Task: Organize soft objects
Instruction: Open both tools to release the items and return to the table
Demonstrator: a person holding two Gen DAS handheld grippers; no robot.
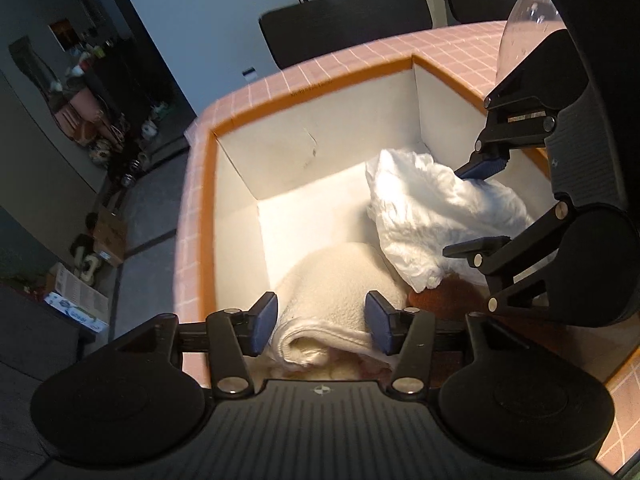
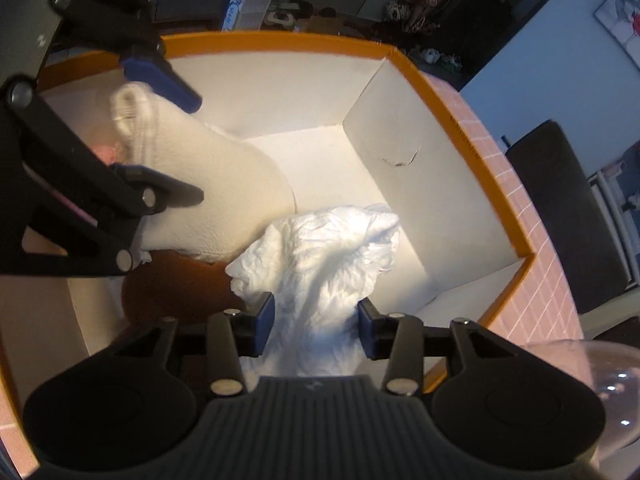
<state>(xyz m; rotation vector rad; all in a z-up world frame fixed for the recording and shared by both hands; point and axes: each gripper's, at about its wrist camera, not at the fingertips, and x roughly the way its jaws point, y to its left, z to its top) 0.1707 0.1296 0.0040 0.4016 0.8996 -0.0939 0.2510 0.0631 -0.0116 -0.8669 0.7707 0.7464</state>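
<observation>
Inspecting left to right, we are seeing the left gripper (image 1: 322,322) pinching one rolled cream towel (image 1: 340,280) and the right gripper (image 2: 316,326) pinching one crumpled white cloth (image 2: 320,260), both inside the orange-rimmed box (image 1: 256,114). Printing on that rim is proving unreadable. One brown item (image 1: 444,294) is lying beneath.

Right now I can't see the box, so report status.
Left claw shut on cream towel. Right claw shut on white cloth. Both inside box. Nothing blocking.
</observation>
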